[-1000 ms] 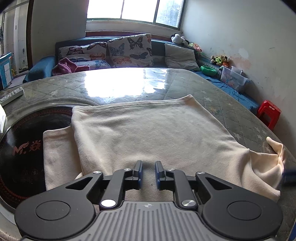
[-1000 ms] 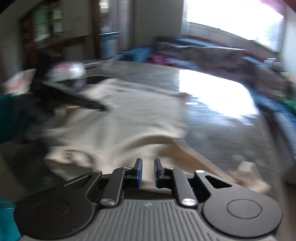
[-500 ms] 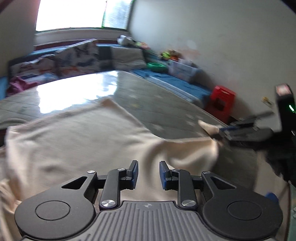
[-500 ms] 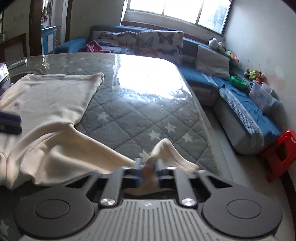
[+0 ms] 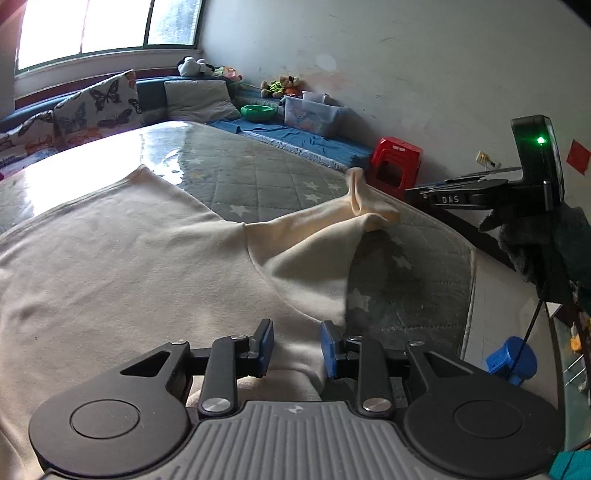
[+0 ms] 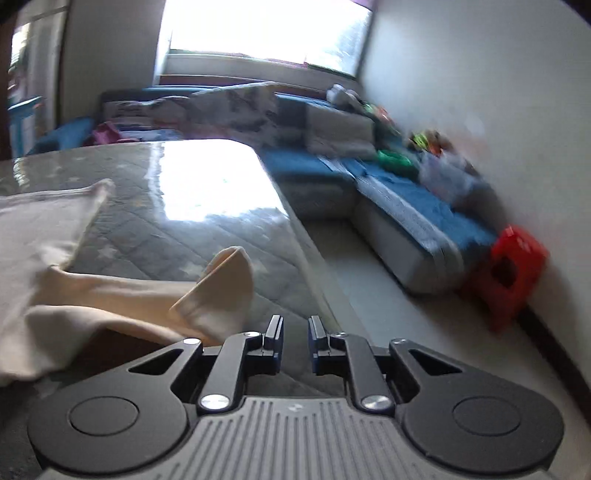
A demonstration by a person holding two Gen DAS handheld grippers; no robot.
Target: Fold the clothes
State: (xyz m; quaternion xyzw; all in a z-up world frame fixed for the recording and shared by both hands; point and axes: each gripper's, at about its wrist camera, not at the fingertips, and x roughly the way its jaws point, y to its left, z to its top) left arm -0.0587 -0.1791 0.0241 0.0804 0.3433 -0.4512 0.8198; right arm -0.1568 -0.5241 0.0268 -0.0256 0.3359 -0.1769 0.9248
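The cream knit garment point(image 5: 122, 266) is lying mostly flat on the grey quilted table point(image 5: 280, 177), sleeve point(image 6: 218, 291) still outstretched; folding is barely beginning; the left gripper point(image 5: 296, 343) is opening over its hem, the right gripper point(image 6: 295, 341) opening, grasping nothing.

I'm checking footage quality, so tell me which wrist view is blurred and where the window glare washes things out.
Left wrist view: sharp, with fisheye bending at the edges and glare on the mattress cover behind the cream garment. Right wrist view: motion-smeared, worst on the red stool and the sofa; the window is blown out white and throws a bright patch on the cover.
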